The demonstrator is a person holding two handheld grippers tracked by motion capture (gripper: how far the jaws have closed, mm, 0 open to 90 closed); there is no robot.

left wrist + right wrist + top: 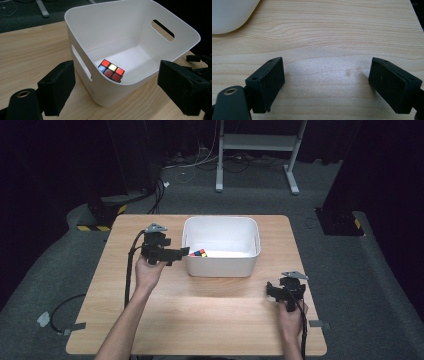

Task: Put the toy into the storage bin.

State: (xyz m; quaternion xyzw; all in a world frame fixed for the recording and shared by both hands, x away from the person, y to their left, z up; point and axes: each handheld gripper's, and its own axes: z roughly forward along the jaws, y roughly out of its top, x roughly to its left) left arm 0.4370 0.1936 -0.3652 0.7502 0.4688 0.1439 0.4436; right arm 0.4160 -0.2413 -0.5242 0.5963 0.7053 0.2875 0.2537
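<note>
A colourful puzzle cube (198, 253) (111, 70) lies on the floor of the white bin (220, 265) (125, 22), in its near-left corner. My left gripper (182, 252) (114, 75) is held at the bin's left wall, pointing right towards that corner. Its jaws stand open, and the bin's corner lies ahead between them, untouched. My right gripper (270, 290) (325, 67) hovers low over the bare wooden table (200, 315) (324, 30) near the right front, open, with nothing between its pads.
The bin sits at the table's back centre and has slot handles (162, 30) in its walls. A corner of the bin (229, 15) lies up and to the left of the right gripper. Beyond the table, a white frame (255, 150) and cables lie on the grey floor.
</note>
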